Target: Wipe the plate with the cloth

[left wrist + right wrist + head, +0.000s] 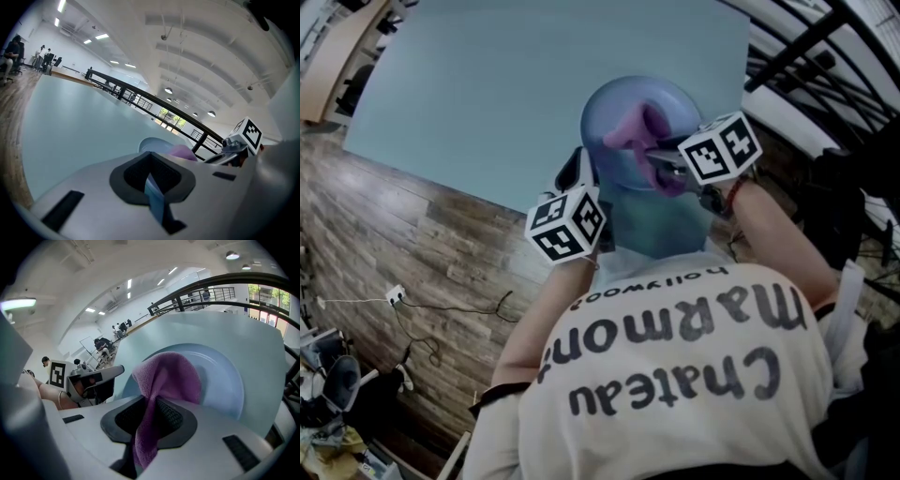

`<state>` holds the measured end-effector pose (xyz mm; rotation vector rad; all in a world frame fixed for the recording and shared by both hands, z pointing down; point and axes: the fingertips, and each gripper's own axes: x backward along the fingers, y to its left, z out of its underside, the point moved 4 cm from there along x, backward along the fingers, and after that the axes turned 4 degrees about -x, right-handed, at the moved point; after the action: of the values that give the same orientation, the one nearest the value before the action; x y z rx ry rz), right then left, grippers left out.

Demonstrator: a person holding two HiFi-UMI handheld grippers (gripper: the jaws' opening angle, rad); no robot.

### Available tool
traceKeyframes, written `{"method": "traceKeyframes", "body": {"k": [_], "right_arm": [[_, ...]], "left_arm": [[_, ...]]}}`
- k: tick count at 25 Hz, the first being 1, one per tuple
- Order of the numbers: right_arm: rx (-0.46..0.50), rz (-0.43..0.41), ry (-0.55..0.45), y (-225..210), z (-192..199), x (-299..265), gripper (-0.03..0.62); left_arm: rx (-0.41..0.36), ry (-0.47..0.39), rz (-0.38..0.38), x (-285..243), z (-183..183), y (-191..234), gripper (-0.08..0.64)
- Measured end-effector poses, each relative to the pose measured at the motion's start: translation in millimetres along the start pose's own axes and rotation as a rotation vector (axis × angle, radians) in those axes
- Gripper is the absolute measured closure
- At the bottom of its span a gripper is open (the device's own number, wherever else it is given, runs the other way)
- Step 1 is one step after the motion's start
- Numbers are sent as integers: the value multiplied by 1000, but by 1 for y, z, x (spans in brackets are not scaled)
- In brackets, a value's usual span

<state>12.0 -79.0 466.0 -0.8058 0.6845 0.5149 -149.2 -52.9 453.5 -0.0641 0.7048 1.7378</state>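
A pale blue plate (667,98) is lifted over the light teal table (487,94), partly hidden behind the person's head. My left gripper (152,176) is shut on the plate's near rim (157,204), which runs edge-on between the pads. The plate's far part (152,144) shows beyond the jaws. My right gripper (152,416) is shut on a purple cloth (166,380), which drapes onto the plate's face (225,380). In the head view the cloth (636,127) lies on the plate, with the right gripper (664,167) at its right and the left gripper (579,173) at the plate's left edge.
Wood-look floor (412,244) lies left of the table, with cables and a socket (394,296) on it. Black railings (806,47) run along the right. People sit far off at the room's end (14,51).
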Motion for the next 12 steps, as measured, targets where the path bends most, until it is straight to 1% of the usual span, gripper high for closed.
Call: {"method": "traceKeyframes", "body": {"k": [12], "right_arm": [[-87, 106, -60, -46, 9, 40, 506]], "left_arm": [[-6, 11, -25, 8, 2, 6, 558]]}}
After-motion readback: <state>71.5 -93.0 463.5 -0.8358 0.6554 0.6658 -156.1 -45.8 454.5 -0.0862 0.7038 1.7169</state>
